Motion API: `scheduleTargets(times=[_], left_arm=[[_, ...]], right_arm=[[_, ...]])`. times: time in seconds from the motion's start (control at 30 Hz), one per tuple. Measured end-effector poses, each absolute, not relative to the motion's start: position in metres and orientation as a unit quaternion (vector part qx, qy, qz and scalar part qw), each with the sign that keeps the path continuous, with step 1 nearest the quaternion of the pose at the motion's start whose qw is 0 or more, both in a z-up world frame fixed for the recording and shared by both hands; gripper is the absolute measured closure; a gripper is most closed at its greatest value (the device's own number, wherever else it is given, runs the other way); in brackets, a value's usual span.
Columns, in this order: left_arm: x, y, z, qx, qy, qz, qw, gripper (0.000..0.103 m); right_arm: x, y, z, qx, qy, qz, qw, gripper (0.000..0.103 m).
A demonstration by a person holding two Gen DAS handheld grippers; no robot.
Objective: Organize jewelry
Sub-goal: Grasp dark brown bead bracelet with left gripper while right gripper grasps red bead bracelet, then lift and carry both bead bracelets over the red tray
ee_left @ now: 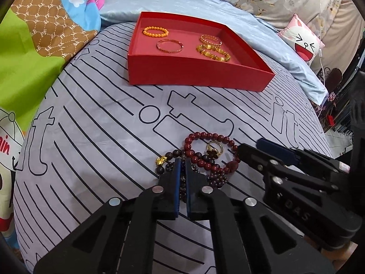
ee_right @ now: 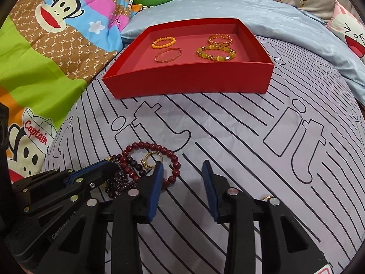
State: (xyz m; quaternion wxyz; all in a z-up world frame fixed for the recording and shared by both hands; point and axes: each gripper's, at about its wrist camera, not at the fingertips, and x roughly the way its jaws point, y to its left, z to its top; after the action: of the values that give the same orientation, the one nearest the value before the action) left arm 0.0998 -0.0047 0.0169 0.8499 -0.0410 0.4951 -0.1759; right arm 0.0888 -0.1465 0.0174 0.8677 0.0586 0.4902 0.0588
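- Dark-beaded strand [ee_left: 182,188] of the jewelry pile on the bed [ee_left: 95,137] is pinched between the left gripper's [ee_left: 182,166] jaws.
- Maroon bead bracelet [ee_right: 155,147] lies just left of the right gripper's [ee_right: 183,166] spread jaws, touching the left finger.
- Red tray [ee_right: 189,82] sits beyond.

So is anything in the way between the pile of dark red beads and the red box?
Nothing visible. Only bare striped bedsheet lies between the dark red bead bracelets and the red box. Its near wall stands up, so they must go over it.
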Motion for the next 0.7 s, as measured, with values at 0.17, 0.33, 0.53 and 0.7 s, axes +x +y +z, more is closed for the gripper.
scheduleTargets(times=[0.17,0.33,0.53,0.7], left_arm=[[0.1,-0.004,0.016,-0.042,0.498,-0.174,0.848,0.1],[0.101,-0.003,0.014,-0.044,0.5,-0.173,0.847,0.1],[0.099,0.001,0.016,-0.048,0.499,-0.173,0.848,0.1],[0.096,0.002,0.024,-0.052,0.493,-0.176,0.85,0.1]], right_arm=[[0.094,-0.141,0.013,0.052,0.495,0.066,0.865,0.086],[0.094,-0.134,0.005,0.033,0.496,0.065,0.865,0.094],[0.086,-0.145,0.014,0.046,0.487,0.057,0.871,0.096],[0.079,-0.161,0.037,0.067,0.467,0.05,0.881,0.096]])
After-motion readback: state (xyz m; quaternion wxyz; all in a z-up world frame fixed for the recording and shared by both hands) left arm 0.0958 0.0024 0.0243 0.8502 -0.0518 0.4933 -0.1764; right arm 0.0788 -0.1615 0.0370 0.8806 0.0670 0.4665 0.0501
